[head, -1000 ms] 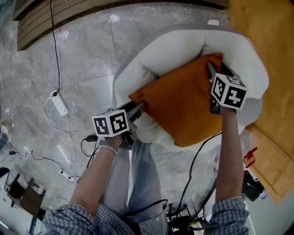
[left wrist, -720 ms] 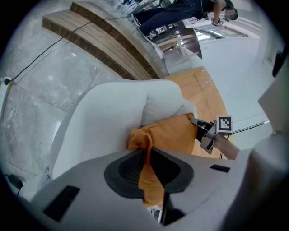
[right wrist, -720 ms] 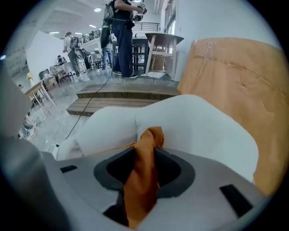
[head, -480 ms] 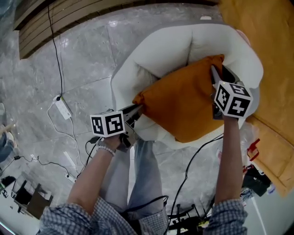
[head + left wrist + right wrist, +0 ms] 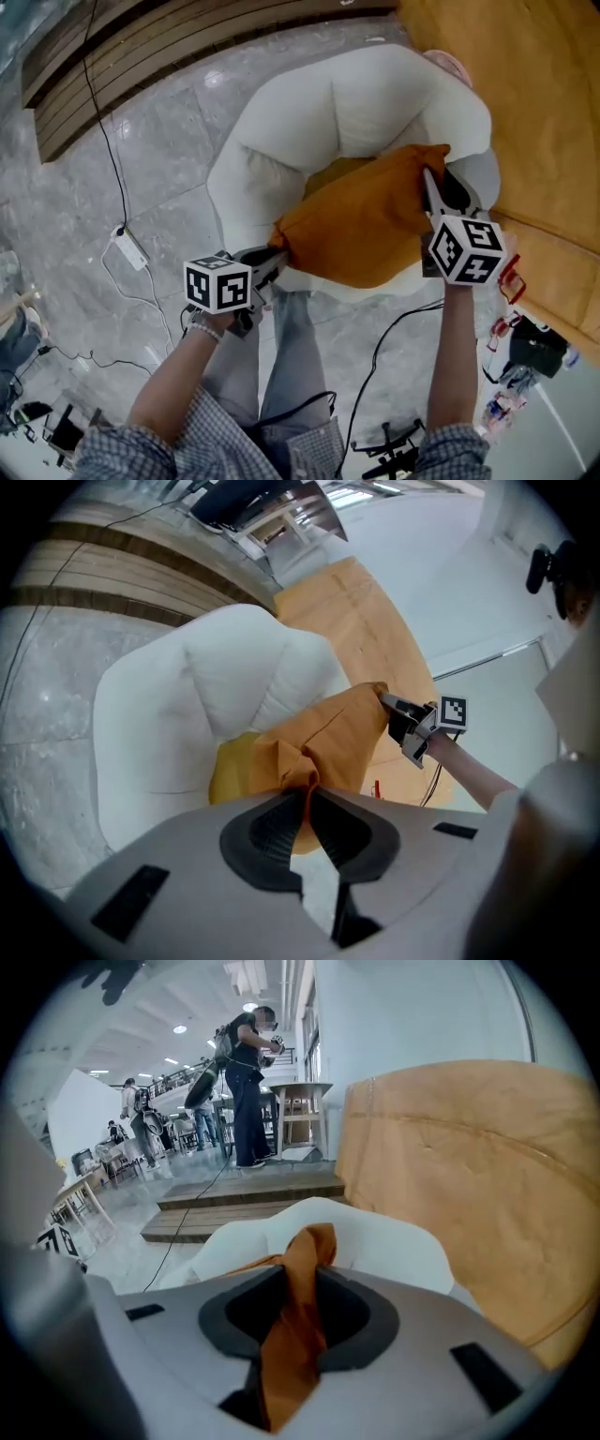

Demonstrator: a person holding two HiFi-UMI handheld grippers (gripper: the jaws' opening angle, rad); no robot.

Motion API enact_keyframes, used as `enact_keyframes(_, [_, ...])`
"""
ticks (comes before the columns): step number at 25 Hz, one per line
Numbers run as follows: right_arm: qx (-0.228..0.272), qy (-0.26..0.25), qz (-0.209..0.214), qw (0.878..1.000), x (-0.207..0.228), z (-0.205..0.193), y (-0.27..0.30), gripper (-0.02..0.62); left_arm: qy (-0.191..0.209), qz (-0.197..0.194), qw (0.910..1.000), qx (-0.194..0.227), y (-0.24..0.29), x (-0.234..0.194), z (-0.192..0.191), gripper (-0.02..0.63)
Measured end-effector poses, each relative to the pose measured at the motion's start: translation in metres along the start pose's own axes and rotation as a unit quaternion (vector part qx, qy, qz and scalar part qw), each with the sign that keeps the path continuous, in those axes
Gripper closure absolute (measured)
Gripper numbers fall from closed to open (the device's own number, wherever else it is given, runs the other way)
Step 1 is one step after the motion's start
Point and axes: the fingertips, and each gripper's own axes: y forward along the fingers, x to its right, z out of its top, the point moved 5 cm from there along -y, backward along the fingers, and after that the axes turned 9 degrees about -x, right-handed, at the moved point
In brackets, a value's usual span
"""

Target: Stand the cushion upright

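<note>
The orange cushion hangs tilted over the seat of a white armchair, held by two corners. My left gripper grips the near left corner; in the left gripper view its jaws are closing, with a thin fold of cushion pinched between them. My right gripper holds the right corner by the armrest. Its jaws are closing too, on a thick twist of cushion fabric. The left gripper view also shows the right gripper at the cushion's far corner.
A large tan fabric-covered seat stands right of the armchair. A power strip and cables lie on the marble floor at left. A wooden step runs along the back. My legs stand before the chair. People stand far off.
Both grippers have risen and closed on the cushion's corners. The cushion has come up off the seat and now looks steeper, with its near edge lifted.
</note>
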Motion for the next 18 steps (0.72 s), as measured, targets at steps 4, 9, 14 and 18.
enact_keyframes(4, [0.016, 0.008, -0.009, 1.000, 0.007, -0.011, -0.039, 0.488, 0.052, 0.017, 0.9983, -0.020, -0.003, 0.027, -0.013, 0.571])
enact_keyframes(9, [0.038, 0.039, -0.033, 0.998, 0.023, -0.025, -0.083, 0.497, 0.127, 0.060, 0.9898, -0.028, 0.000, 0.059, -0.014, 0.572])
enact_keyframes(14, [0.049, 0.053, -0.054, 0.996, 0.036, -0.039, -0.124, 0.511, 0.199, 0.099, 0.9743, -0.036, 0.000, 0.087, -0.011, 0.574])
enact_keyframes(18, [0.053, 0.050, -0.071, 0.995, 0.038, -0.053, -0.159, 0.520, 0.256, 0.127, 0.9575, -0.040, -0.007, 0.106, -0.010, 0.575])
